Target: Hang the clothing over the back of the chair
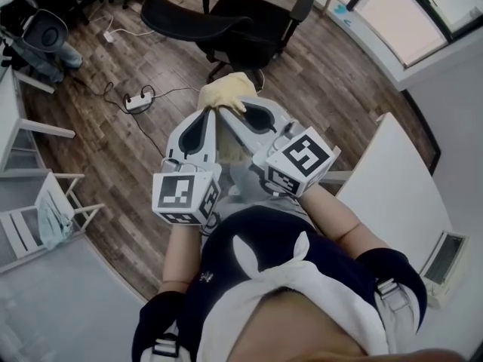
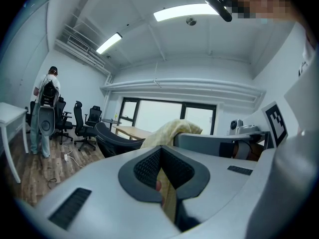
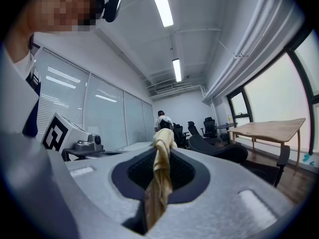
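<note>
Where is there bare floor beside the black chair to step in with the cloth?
Bare wood floor lies between the black chair and the white table at right. Left of the chair it is crowded: a power strip and its cable. Left tool and right tool both clamp the yellow cloth.

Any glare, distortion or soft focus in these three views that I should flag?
Head view: strong wide-angle bend in the floorboards, and the window is washed out. Left gripper view: dark rounded corners, and the ceiling light is blown out. Right gripper view: the same dark corners, and the yellow clothing, close to the lens, looks soft.
</note>
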